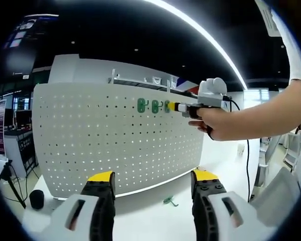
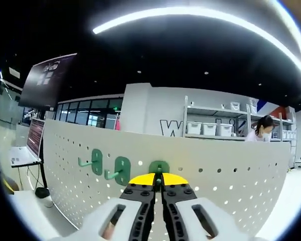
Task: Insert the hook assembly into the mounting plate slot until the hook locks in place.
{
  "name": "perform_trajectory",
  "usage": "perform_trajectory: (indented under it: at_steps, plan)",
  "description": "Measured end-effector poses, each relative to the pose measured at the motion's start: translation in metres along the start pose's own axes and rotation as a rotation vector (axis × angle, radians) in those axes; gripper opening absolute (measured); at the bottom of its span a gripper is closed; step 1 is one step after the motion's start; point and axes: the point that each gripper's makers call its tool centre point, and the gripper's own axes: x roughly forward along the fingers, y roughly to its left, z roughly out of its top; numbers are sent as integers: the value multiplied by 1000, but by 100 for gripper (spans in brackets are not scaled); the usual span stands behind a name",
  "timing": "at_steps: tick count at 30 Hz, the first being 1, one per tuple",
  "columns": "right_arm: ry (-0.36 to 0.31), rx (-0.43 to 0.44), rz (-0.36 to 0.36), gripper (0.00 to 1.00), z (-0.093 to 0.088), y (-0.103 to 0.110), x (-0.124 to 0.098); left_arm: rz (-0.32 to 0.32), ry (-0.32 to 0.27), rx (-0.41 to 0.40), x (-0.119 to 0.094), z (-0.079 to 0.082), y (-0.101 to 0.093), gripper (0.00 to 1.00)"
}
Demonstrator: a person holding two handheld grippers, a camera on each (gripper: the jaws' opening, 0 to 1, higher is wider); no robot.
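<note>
Hook (image 2: 159, 167) pinched in right claw (image 2: 158, 182), against pegboard (image 2: 231, 173)

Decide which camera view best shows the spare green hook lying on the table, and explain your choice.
The left gripper view. The loose hook lies on the white table in front of the pegboard, between the open left gripper jaws. The right gripper view looks at the board's upper rows, where the table there is out of frame.

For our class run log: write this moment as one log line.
right hand-held gripper: shut on third green hook, at pegboard | left hand-held gripper: open | spare hook: on table
</note>
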Motion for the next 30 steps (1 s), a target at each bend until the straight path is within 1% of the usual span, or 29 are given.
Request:
perform_trajectory:
  at_steps: [1,2,5,7,10,12,14,16,19,22,23,24,26,28,29,30]
  plan:
    - [-11,-9,2,1,1,1,0,0,0,-1,0,0,0,62]
    - [-10,-48,-4,1,1,0,0,0,1,-2,0,-1,0,62]
    - [-18,-30,-13,1,2,0,-3,0,4,-1,-1,-1,0,62]
    - [-11,-95,-12,1,2,2,-2,3,2,-4,-1,-1,1,62]
    - [-7,-78,-18,1,0,1,-2,2,8,-2,-2,-3,1,61]
    - [-3,-100,-23,1,0,3,-2,4,7,-5,-2,-2,0,61]
    - [-11,-84,-31,1,1,2,-2,5,6,-4,-2,-2,1,61]
    - [-4,-94,-40,1,-2,3,0,6,7,-6,-3,-3,2,60]
    - [-6,-75,-63,1,-3,1,1,6,10,-7,-3,-4,2,60]
    - [-4,-18,-88,1,-3,0,2,3,12,-14,-3,-5,1,59]
    - [-9,52,-100,1,-4,0,1,2,12,-14,-3,-5,1,59]
    - [-9,81,-108,1,-4,-1,1,0,13,-13,-2,-5,0,59]
    - [-6,62,-105,1,-4,-2,1,-5,11,-12,-1,-5,-1,59]
    - [-8,60,-86,2,-3,-2,-1,-7,12,-12,-1,-4,-2,59]
    - [-8,74,-66,3,-4,-1,-3,-7,11,-11,-1,-4,-2,59]
    - [4,65,-64,3,-5,-1,-3,-5,10,-12,-1,-4,-1,59]
